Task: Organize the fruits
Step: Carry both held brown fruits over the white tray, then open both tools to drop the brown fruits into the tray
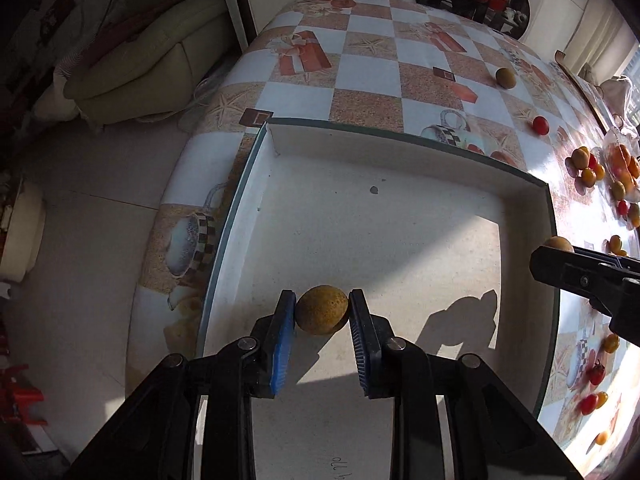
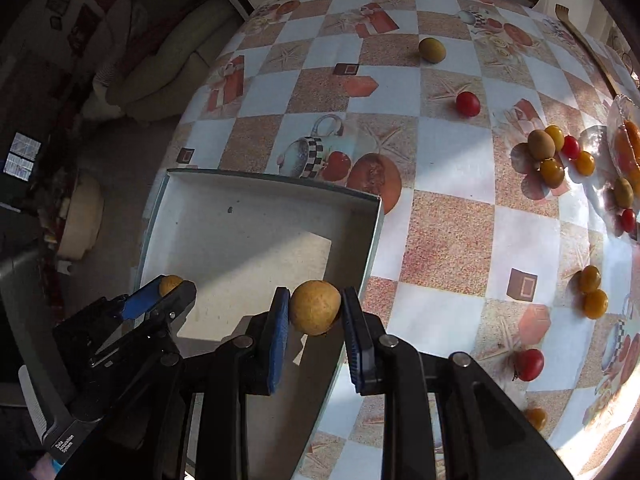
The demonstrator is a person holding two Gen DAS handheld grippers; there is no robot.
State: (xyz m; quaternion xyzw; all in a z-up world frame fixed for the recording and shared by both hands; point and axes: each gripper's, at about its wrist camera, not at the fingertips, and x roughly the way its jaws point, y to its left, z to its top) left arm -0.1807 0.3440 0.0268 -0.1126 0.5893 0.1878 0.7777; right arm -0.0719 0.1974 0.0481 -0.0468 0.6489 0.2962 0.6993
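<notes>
My left gripper (image 1: 322, 312) is shut on a brown round fruit (image 1: 321, 309) and holds it over the near part of a white box (image 1: 400, 148). My right gripper (image 2: 314, 312) is shut on a yellow-brown round fruit (image 2: 315, 307) above the box's right wall (image 2: 370, 248). The left gripper also shows in the right wrist view (image 2: 160, 296) with its fruit (image 2: 170, 283). The right gripper shows in the left wrist view (image 1: 560, 264) at the box's right edge, with its fruit (image 1: 559, 243) behind it.
Loose fruits lie on the checked tablecloth (image 2: 440, 240): a green-brown one (image 2: 432, 50), a red tomato (image 2: 468, 104), a cluster (image 2: 554, 156), yellow ones (image 2: 592, 292), a red one (image 2: 530, 364). A clear bag of fruit (image 2: 626, 148) sits at the right. A sofa (image 1: 152, 64) stands left of the table.
</notes>
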